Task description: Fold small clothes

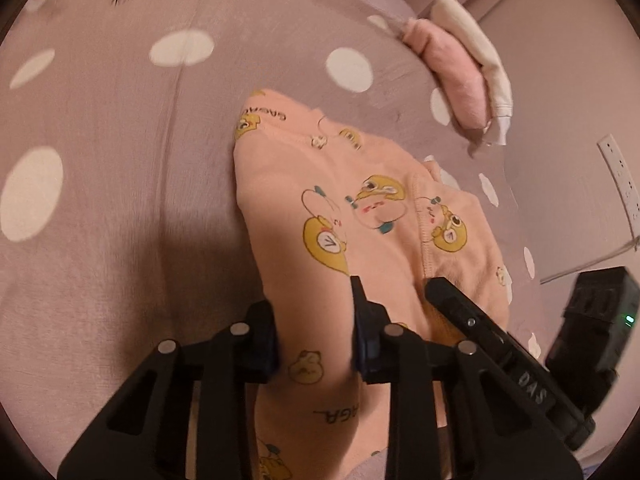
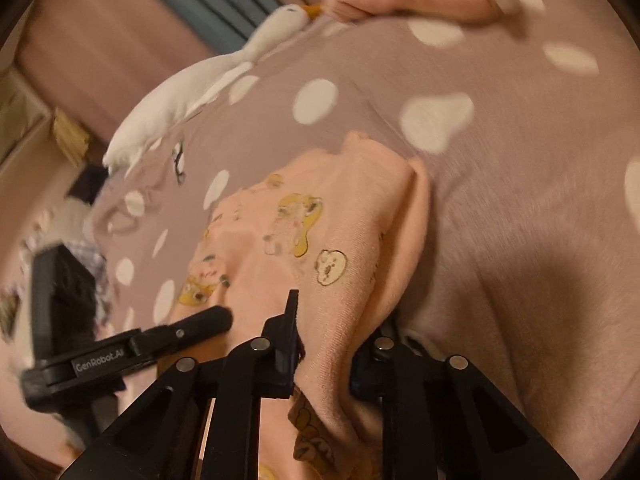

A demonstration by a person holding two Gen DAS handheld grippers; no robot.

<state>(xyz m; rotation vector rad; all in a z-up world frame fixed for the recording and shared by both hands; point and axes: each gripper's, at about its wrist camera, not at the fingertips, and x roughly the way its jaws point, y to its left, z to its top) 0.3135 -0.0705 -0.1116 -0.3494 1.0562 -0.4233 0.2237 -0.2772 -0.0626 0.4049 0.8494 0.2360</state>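
Peach garment (image 1: 360, 216) edge, apparently pinched

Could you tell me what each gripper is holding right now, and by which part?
Both hold the peach printed garment by its near edge: the left gripper and the right gripper each have fabric bunched between their fingers.

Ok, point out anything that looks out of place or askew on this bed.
Nothing is damaged or spilled. The peach cartoon-print garment lies bunched and crooked on the polka-dot sheet, pinched by both claws. A white toy goose sprawls at the far edge.
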